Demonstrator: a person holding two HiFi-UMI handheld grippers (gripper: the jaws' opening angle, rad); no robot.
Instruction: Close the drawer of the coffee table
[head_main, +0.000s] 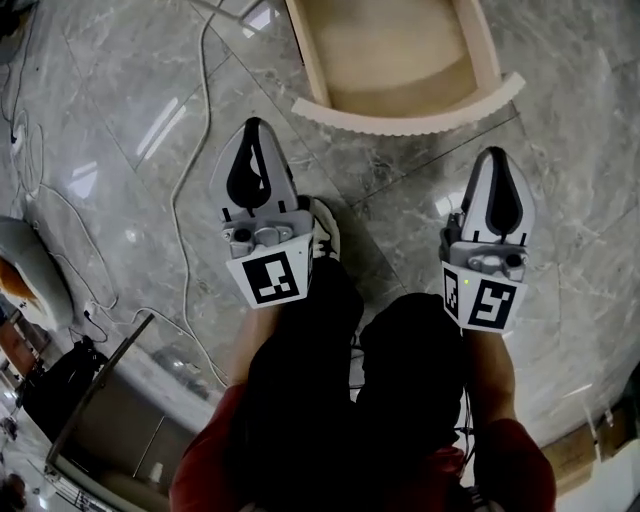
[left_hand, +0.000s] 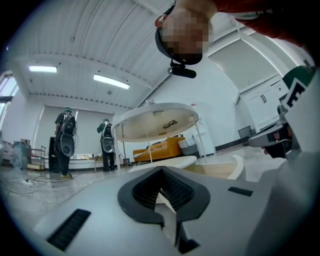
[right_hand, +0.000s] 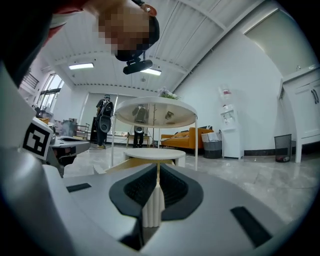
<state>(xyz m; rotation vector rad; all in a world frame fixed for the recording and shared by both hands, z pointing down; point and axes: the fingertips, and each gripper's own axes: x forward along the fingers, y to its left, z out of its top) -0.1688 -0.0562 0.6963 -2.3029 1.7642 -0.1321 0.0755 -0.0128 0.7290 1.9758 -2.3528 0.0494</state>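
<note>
Left gripper (head_main: 255, 135) and right gripper (head_main: 498, 160), jaws closed and empty, are near the drawer (head_main: 410, 120); push its stiff, probably light front.

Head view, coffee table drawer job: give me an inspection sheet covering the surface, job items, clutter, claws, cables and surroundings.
Surface: glossy grey marble floor.
Job's things: wooden drawer pulled open; the visible part of its inside is bare; its ribbed curved front faces the person.
Clutter: dark bag at lower left.
Grippers: left claw and right claw are both shut and empty, short of the drawer front.
Cables: white cable trails over the floor, left of the left claw.
Surroundings: tall round table, orange sofa, people standing far off.
</note>
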